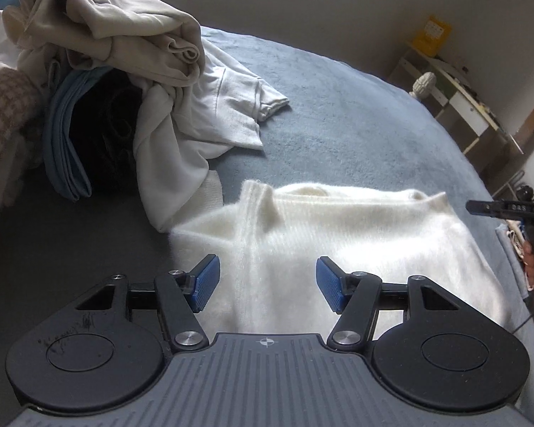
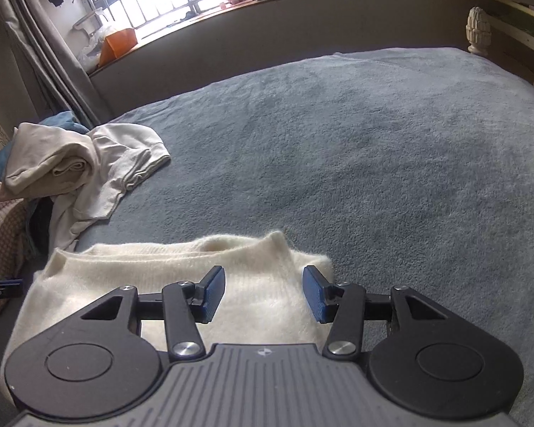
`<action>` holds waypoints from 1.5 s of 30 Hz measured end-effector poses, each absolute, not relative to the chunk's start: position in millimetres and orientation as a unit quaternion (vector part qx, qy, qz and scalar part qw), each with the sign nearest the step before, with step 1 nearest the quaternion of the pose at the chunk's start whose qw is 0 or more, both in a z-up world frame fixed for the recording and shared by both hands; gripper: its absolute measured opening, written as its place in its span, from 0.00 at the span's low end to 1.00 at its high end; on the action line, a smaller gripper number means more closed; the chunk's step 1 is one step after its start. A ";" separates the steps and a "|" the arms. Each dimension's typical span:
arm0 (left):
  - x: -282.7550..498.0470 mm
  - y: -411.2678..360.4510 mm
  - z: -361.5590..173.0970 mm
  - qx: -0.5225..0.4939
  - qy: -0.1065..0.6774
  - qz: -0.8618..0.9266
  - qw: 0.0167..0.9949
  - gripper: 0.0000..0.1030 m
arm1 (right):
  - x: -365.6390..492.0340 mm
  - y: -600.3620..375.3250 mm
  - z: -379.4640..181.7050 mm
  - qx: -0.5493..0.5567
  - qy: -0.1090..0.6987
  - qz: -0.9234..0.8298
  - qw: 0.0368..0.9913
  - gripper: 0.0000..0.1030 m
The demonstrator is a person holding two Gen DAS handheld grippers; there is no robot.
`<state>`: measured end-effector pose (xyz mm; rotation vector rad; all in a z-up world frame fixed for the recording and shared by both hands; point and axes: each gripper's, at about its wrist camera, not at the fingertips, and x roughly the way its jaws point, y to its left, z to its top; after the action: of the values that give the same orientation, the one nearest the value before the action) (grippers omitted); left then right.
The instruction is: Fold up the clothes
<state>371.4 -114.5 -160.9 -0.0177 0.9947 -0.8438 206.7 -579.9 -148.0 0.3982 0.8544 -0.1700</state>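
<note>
A fluffy cream-white sweater [image 1: 338, 235] lies flat on the grey-blue bed cover [image 1: 356, 124]. My left gripper [image 1: 267, 283] is open and empty, just above the sweater's left part near a ribbed seam. My right gripper [image 2: 264, 293] is open and empty over the sweater [image 2: 181, 270] near its right edge and neckline. The right gripper also shows at the right edge of the left wrist view [image 1: 509, 210], held by a hand. A blue tip of the left gripper shows at the left edge of the right wrist view [image 2: 3, 286].
A pile of unfolded clothes [image 1: 124, 82] sits to the left: beige and white garments, a blue one, a dark one; it also shows in the right wrist view [image 2: 74, 167]. A checked fabric [image 1: 0, 117] lies far left. The bed cover [image 2: 373, 142] stretches ahead. Shelves [image 1: 462, 99] stand at the right.
</note>
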 end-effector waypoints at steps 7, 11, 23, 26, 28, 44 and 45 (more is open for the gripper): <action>371.3 -115.3 -182.5 -0.015 0.488 -0.420 0.765 0.57 | 240.3 -595.4 -172.8 0.240 0.454 -0.064 0.855 0.49; 373.6 -116.4 -188.0 -0.008 0.491 -0.427 0.759 0.56 | 245.1 -591.7 -176.1 0.243 0.464 -0.052 0.850 0.49; 387.4 -122.8 -189.9 -0.031 0.472 -0.419 0.775 0.47 | 251.7 -589.2 -182.3 0.230 0.481 -0.067 0.843 0.42; 387.8 -121.6 -188.5 -0.043 0.465 -0.419 0.779 0.36 | 251.4 -583.7 -182.4 0.206 0.483 -0.078 0.847 0.24; 388.3 -119.2 -187.6 -0.047 0.462 -0.416 0.782 0.26 | 249.5 -580.3 -182.5 0.197 0.480 -0.085 0.850 0.17; 392.5 -106.9 -160.1 -0.112 0.413 -0.400 0.811 0.09 | 232.5 -571.1 -127.8 0.162 0.373 -0.118 0.906 0.08; 394.6 -107.8 -161.5 -0.112 0.413 -0.395 0.813 0.09 | 234.5 -573.2 -127.6 0.163 0.370 -0.118 0.907 0.07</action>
<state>394.6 -107.8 -161.5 -0.2399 0.8819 -0.8431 234.5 -573.2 -127.6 0.3372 0.7636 -0.2434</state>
